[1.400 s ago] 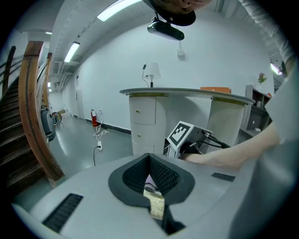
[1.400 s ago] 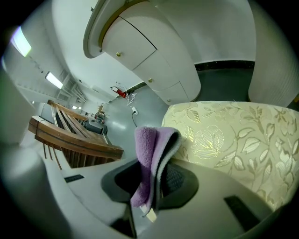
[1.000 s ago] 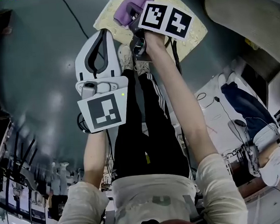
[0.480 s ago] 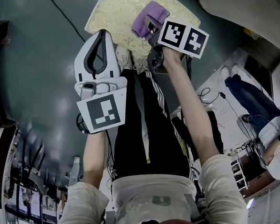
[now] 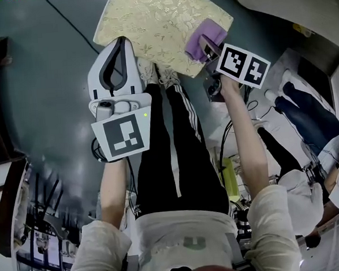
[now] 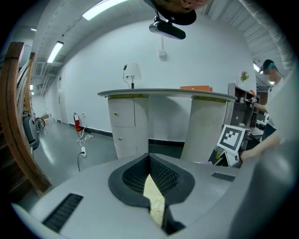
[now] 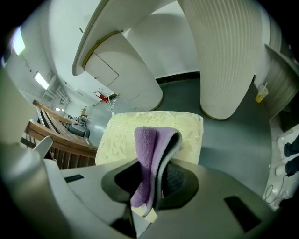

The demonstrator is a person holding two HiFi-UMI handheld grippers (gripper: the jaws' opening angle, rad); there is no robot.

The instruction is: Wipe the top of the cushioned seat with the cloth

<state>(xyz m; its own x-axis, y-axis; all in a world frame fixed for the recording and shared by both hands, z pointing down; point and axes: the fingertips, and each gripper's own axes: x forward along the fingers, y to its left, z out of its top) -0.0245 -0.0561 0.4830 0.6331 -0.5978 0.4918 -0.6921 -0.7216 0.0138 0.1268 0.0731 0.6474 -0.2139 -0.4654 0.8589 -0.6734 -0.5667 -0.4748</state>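
The cushioned seat (image 5: 150, 20) is cream-yellow with a leaf pattern and lies on the grey floor ahead of my feet. A folded purple cloth (image 5: 199, 40) rests on its right front part, and my right gripper (image 5: 208, 47) is shut on it. In the right gripper view the cloth (image 7: 148, 149) stands up between the jaws, with the cushion (image 7: 122, 137) behind it. My left gripper (image 5: 123, 42) hovers at the cushion's near left edge, jaws shut with nothing held. In the left gripper view a sliver of cushion (image 6: 153, 193) shows between the pads.
Two white rounded counter columns (image 7: 226, 56) stand beyond the cushion. A black cable (image 5: 68, 17) runs over the floor at the left. My legs and shoes (image 5: 153, 72) are just below the cushion. Another person (image 5: 307, 122) sits at the right among cables. A wooden rail (image 6: 14, 116) lies left.
My right gripper has dragged the purple cloth across the cushion from its far left part to its right front part. The left gripper has stayed in place.
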